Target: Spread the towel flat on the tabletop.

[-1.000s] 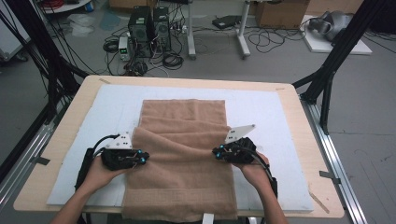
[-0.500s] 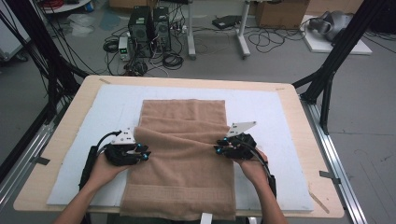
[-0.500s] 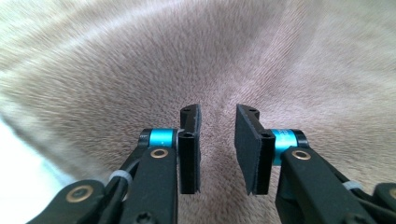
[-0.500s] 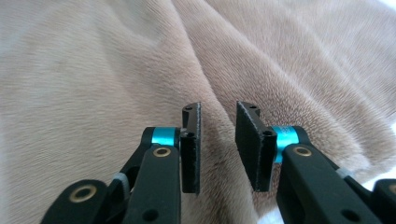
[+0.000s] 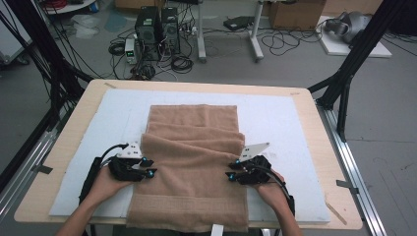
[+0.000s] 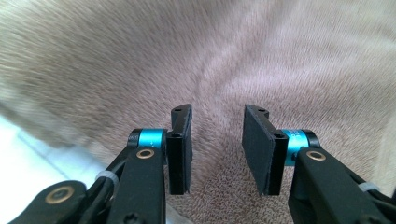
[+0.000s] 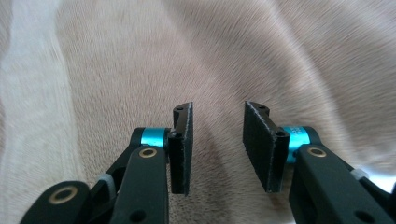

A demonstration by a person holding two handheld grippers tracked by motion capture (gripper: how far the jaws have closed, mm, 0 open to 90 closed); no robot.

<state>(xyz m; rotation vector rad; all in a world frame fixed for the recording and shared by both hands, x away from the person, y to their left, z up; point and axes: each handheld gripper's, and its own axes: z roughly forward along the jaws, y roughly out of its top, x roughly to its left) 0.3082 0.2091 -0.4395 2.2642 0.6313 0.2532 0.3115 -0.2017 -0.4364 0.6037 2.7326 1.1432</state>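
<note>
**Trainee:** Both grippers are sitting at the towel's (image 5: pixel 189 162) side edges, the left gripper (image 5: pixel 146 167) at one edge and the right gripper (image 5: pixel 232 171) at the other. Their jaws have just been opening and are now standing apart with nothing pinched; in both gripper views only brown pile is lying beyond the pads (image 6: pixel 181 149).

**Coach:** Right, so the release is happening. The towel is lying on the white mat (image 5: pixel 285 118), its near end hanging slightly past the table (image 5: pixel 314 105) front, and the folded layer is resting across the middle with a ridge where it is doubling over. I'd be drawing both hands back level and together, so no pad is dragging the top layer askew.

**Trainee:** And farther up?

**Coach:** The far end is lying flat and square. I'm judging the next fold will be needing those side edges kept aligned, so be checking the ridge before regripping.
</note>
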